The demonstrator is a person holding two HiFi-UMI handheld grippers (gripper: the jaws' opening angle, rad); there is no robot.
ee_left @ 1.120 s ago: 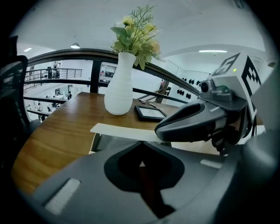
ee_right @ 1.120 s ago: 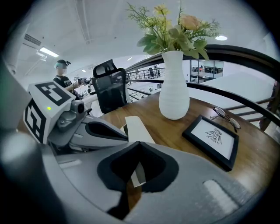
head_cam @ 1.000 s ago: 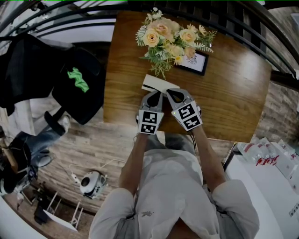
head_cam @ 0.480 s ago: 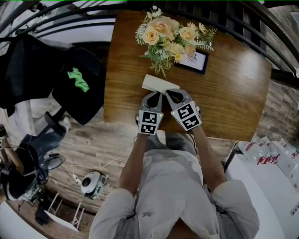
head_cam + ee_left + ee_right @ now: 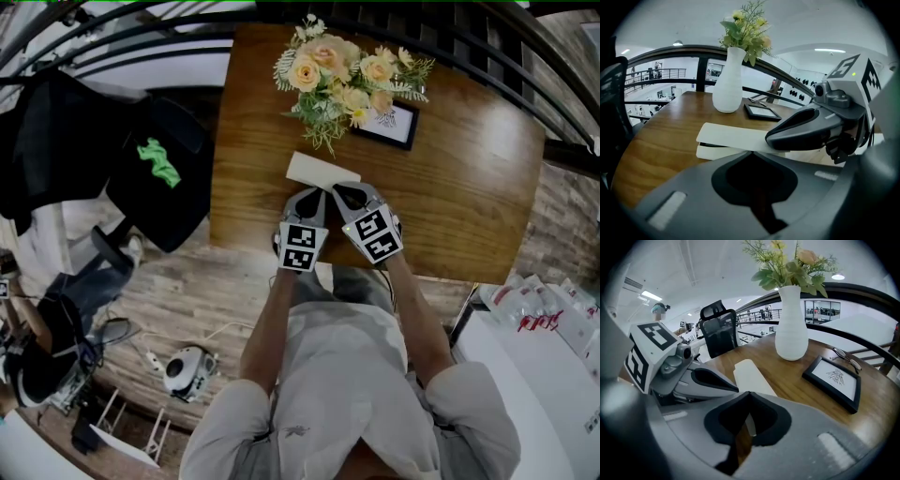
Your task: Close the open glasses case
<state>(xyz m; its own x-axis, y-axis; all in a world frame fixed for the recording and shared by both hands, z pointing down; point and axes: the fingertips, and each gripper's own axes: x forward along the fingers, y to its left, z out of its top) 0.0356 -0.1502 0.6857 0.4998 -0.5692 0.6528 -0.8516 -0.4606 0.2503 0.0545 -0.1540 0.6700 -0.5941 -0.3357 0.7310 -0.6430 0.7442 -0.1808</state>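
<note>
Unmoved: left gripper (image 5: 314,194), right gripper (image 5: 342,192), jaws together, glasses case (image 5: 317,170) ajar

Cream glasses case (image 5: 733,136) lying flat, lid slightly ajar.

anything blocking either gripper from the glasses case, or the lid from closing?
Nothing visible. The left gripper and right gripper sit at the near edge of the glasses case, jaws together. The vase and picture frame stand beyond it. A thin gap shows under the lid, nothing seen in it.
</note>
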